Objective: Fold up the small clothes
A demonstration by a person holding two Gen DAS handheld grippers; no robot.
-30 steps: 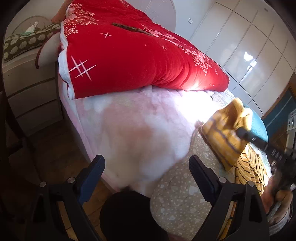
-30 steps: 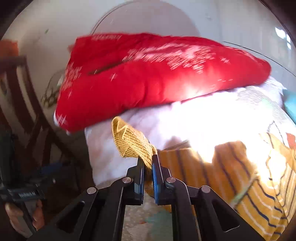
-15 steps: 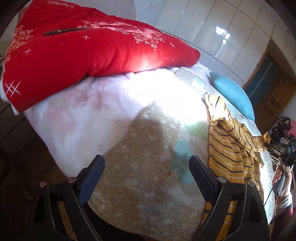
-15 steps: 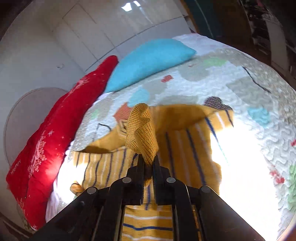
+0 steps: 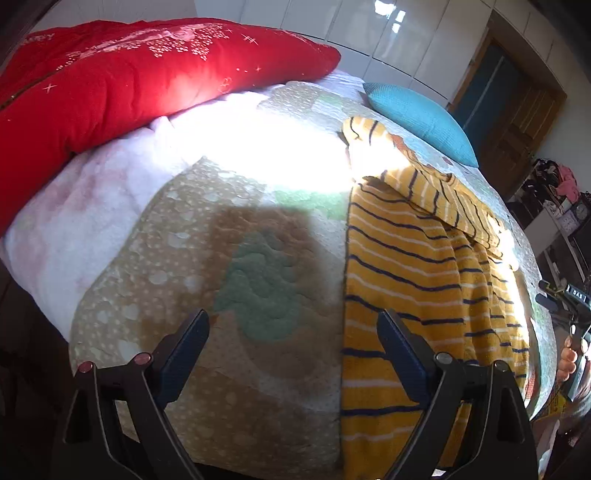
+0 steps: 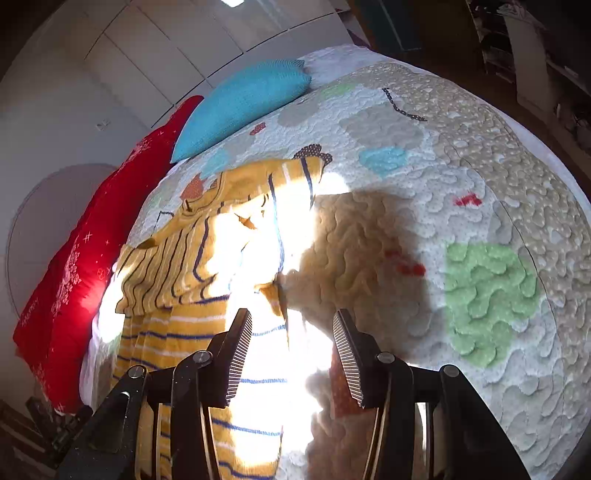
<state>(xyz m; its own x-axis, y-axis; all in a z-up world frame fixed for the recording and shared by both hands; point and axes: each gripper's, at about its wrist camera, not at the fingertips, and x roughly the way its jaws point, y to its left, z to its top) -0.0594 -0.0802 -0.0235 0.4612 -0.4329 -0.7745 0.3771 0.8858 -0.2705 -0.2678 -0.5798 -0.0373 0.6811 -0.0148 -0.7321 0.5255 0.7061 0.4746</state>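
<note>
Since half a second ago the right gripper [image 6: 291,332] has let go of the mustard ribbed cuff it was pinching; its ribbed pads [image 6: 240,354] now stand well apart with nothing between them, hovering low over the striped sweater [image 6: 192,258]. The sleeve that was lifted now lies folded across the upper body of the garment. The left view has shifted only a little from the previous frame. Left gripper [image 5: 291,336]: fingers spread wide, empty, above the quilt [image 5: 184,295], its right finger over the sweater's left edge; contact with the fabric cannot be confirmed. The sweater [image 5: 413,266], mustard yellow with navy and white stripes, lies flat on the patterned quilted bedspread, hem toward the near bed edge, folded sleeve [image 5: 436,192] running diagonally across the chest. Strong sunlight washes out part of the garment in the right wrist view and a patch of quilt in the left. Red quilted blanket with white snowflake print [image 5: 129,85] is bunched at the far left of the bed, resting on a pale pink fleece layer [image 5: 74,206]. Teal cushion [image 5: 421,118] sits beyond the sweater's collar end, apart from it. White glossy wardrobe doors [image 5: 369,33] stand behind the bed.
</note>
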